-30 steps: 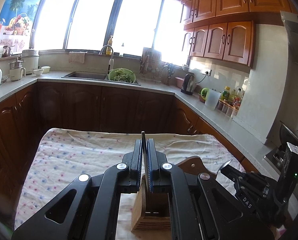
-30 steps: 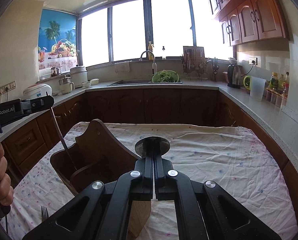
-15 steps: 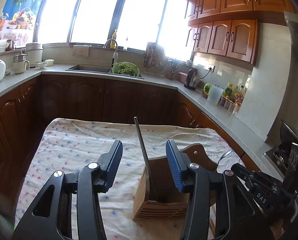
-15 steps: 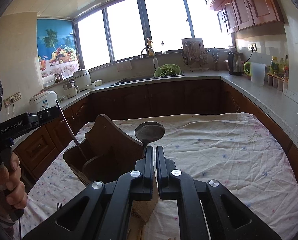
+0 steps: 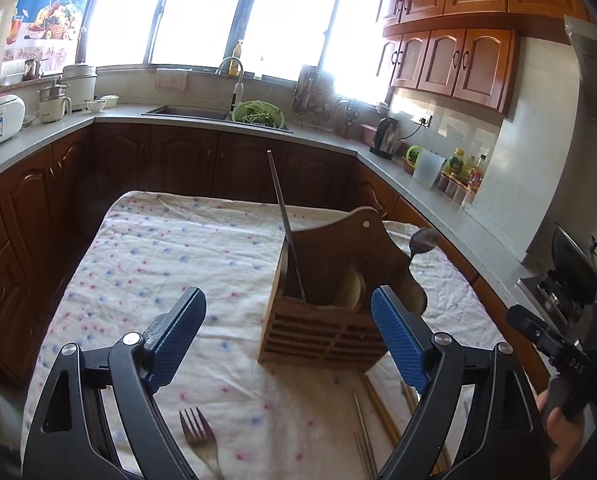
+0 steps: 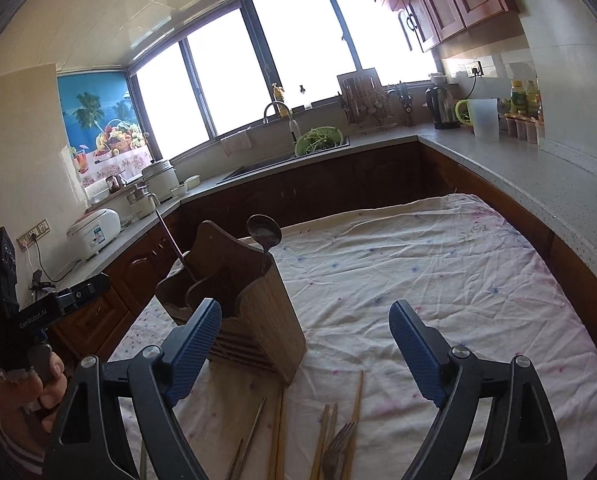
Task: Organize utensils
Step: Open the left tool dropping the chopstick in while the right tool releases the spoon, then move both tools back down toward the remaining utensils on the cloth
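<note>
fork (image 5: 200, 442) cut off, chopsticks (image 6: 327, 436) cut off

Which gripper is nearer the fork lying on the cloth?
Left. The fork lies just below the left gripper, between its fingers. The right gripper stands off to the fork's right.

a table (image 5: 98, 248) stood in the kitchen, covered by a wrinkled white cloth (image 5: 170, 264) dotted pink and blue. a wooden holder (image 5: 322, 332) sat upright on the cloth, right of centre in the left wrist view. near the close edge lay a fork (image 5: 198, 436), tines pointing away, well left of the holder. just before the holder lay wooden chopsticks (image 6: 356, 404) and metal chopsticks (image 6: 254, 428). a second fork (image 6: 338, 448) lay among the chopsticks.
</note>
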The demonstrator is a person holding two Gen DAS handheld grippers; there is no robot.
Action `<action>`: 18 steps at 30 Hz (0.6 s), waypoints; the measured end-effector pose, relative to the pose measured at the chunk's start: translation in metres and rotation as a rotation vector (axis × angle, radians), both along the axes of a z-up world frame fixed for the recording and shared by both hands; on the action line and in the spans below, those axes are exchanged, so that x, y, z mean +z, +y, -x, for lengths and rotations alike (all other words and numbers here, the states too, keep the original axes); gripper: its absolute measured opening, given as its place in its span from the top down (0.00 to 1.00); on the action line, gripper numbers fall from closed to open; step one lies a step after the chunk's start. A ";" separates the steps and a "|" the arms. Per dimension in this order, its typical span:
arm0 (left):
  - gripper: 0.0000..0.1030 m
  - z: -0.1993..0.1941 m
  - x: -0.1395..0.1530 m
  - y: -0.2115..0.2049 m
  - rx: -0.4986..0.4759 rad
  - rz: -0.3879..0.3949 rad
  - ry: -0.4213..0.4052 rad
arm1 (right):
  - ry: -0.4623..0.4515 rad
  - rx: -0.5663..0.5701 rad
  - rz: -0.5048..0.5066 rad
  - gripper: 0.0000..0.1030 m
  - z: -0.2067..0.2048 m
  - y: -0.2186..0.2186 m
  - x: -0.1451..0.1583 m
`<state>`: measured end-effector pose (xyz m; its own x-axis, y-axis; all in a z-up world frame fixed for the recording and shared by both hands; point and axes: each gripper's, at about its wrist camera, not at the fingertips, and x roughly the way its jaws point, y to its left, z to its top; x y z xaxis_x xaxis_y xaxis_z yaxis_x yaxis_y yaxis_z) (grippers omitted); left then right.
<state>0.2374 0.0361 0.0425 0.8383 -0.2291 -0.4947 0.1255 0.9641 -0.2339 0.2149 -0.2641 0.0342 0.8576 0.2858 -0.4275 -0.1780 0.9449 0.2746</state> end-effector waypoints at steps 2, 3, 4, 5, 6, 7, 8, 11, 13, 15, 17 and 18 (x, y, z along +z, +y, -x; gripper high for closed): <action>0.15 0.011 -0.005 -0.002 -0.004 0.003 0.019 | 0.007 -0.008 -0.010 0.13 0.013 -0.008 -0.001; 0.15 0.016 -0.008 -0.003 -0.004 0.010 0.030 | 0.011 -0.012 -0.016 0.13 0.018 -0.011 -0.001; 0.15 0.022 -0.011 -0.004 -0.006 0.016 0.043 | 0.015 -0.018 -0.021 0.13 0.025 -0.015 -0.002; 0.15 0.026 -0.014 -0.005 -0.011 0.022 0.055 | 0.018 -0.023 -0.025 0.13 0.031 -0.019 -0.003; 0.15 0.031 -0.017 -0.007 -0.016 0.027 0.063 | 0.022 -0.026 -0.029 0.12 0.037 -0.022 -0.004; 0.15 0.036 -0.019 -0.009 -0.017 0.028 0.071 | 0.026 -0.030 -0.031 0.12 0.042 -0.025 -0.005; 0.15 0.040 -0.021 -0.011 -0.018 0.026 0.079 | 0.032 -0.036 -0.031 0.12 0.048 -0.027 -0.007; 0.15 0.053 -0.026 -0.018 -0.029 0.023 0.094 | 0.044 -0.047 -0.035 0.12 0.066 -0.033 -0.013; 0.15 0.062 -0.031 -0.021 -0.034 0.020 0.105 | 0.051 -0.057 -0.032 0.11 0.076 -0.037 -0.017; 0.15 0.069 -0.036 -0.024 -0.039 0.011 0.118 | 0.061 -0.062 -0.033 0.09 0.084 -0.041 -0.021; 0.15 0.074 -0.042 -0.028 -0.044 0.004 0.135 | 0.073 -0.066 -0.029 0.09 0.094 -0.042 -0.027; 0.15 0.077 -0.045 -0.029 -0.047 0.001 0.142 | 0.078 -0.067 -0.024 0.09 0.098 -0.042 -0.030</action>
